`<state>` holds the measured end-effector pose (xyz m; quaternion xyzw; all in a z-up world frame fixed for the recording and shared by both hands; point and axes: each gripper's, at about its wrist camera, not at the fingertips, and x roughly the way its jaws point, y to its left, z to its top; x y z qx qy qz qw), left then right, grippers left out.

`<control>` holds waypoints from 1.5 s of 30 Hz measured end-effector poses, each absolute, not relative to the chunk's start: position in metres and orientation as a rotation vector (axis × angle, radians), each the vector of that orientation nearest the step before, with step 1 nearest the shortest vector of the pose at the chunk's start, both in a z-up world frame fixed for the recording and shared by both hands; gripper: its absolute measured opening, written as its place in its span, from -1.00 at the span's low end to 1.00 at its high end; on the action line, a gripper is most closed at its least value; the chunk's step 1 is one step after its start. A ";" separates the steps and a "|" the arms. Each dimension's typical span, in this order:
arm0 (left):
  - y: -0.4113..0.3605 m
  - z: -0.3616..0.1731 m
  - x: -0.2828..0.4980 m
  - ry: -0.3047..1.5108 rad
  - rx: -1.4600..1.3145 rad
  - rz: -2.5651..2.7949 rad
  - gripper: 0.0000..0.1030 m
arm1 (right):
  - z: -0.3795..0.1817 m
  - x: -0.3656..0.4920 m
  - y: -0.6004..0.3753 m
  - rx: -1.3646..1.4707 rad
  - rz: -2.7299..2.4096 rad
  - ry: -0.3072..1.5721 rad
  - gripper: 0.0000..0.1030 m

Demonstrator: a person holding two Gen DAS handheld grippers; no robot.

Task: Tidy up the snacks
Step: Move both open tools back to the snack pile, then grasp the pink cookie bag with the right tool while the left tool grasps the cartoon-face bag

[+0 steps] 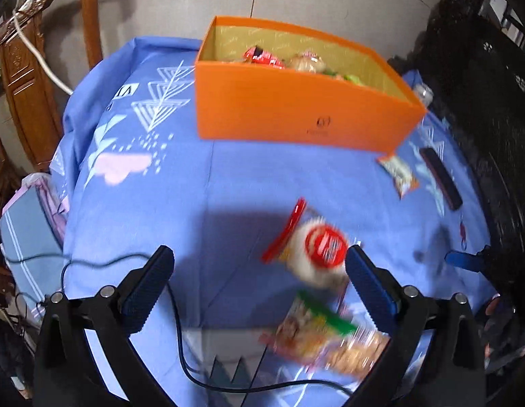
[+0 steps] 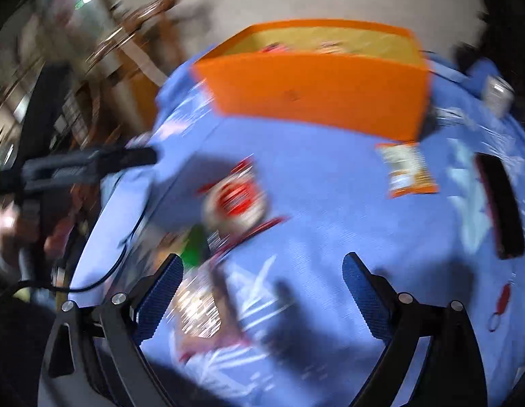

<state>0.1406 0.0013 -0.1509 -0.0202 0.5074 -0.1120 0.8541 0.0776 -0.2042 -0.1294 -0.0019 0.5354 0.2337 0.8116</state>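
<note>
Both claws hang released above the counter (image 1: 228,183), which is draped in a blue patterned cloth. Left claw (image 1: 259,271) has its jaws spread wide with nothing between the pads; right claw (image 2: 262,278) is likewise splayed and grips nothing.

At the far side stands the largest thing, an orange box (image 1: 296,112), open-topped, with several wrapped snacks already inside it, a red packet and a pale one among them. A wooden chair (image 1: 28,78) stands beyond the counter's far left edge. Along the right side lies a long dark flat object (image 2: 499,203), too blurred to name. Behind the box's right corner sits a small can (image 2: 498,93).

Loose snacks lie in the near middle. A clear crackers packet with a green band (image 1: 323,335) lies nearest, low in the left wrist view, just inside that claw's right finger (image 1: 367,288). Touching its far end is a round white snack pack with a red label (image 1: 318,251), close against the tip of the same finger. In the right wrist view both sit to the left, the crackers packet beside the right claw's left finger (image 2: 160,298). A small orange-edged snack bag (image 2: 409,169) lies apart from these, just in front of the box's near right corner.

A black cable (image 1: 181,339) trails over the cloth under the left claw. In the right wrist view the left claw shows side-on at the left edge, a blurred hand (image 2: 8,227) around its handle.
</note>
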 end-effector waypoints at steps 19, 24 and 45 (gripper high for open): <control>0.034 -0.165 0.073 1.130 -0.104 -0.165 0.92 | -0.185 0.042 -0.140 -0.324 0.583 1.230 0.02; 0.006 -0.172 0.075 1.129 -0.041 -0.242 0.92 | -0.164 0.033 -0.172 -0.200 0.518 1.206 0.02; -0.061 -0.236 0.090 1.110 0.289 -0.483 -0.06 | -0.150 0.017 -0.226 0.012 0.288 1.184 0.02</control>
